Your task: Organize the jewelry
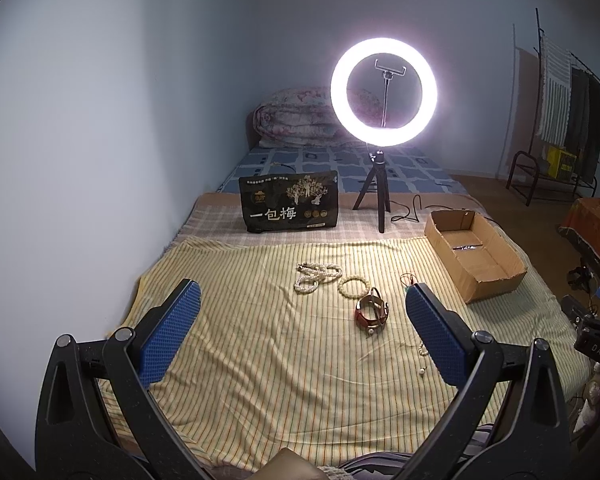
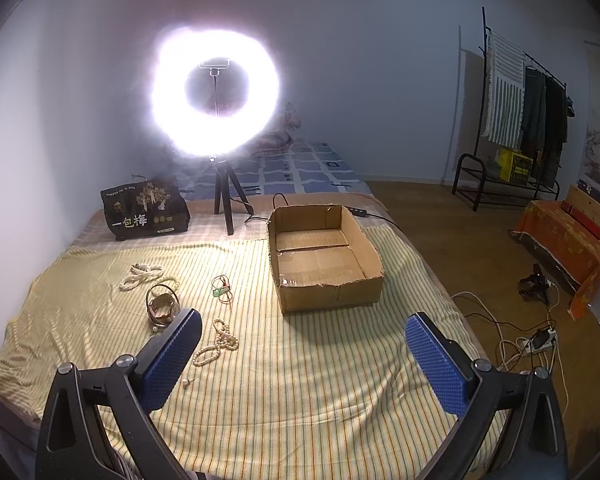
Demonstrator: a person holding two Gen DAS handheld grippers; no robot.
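Jewelry lies spread on a yellow striped cloth (image 1: 240,360) over a bed. A white pearl necklace (image 1: 316,276), a pale bead bracelet (image 1: 354,287) and a red-brown strap watch (image 1: 371,312) sit in the middle. A red cord with a green pendant (image 2: 221,289), a second pearl strand (image 2: 217,342) and a small pearl earring (image 2: 187,382) lie nearer the cardboard box (image 2: 324,256), which holds nothing. My left gripper (image 1: 302,300) hovers open above the cloth, short of the watch. My right gripper (image 2: 303,330) is open in front of the box.
A lit ring light on a black tripod (image 1: 382,92) and a dark snack bag (image 1: 289,206) stand behind the cloth. A wall runs along the left. The bed's right edge drops to a wooden floor with cables and a power strip (image 2: 540,340). A clothes rack (image 2: 512,120) stands far right.
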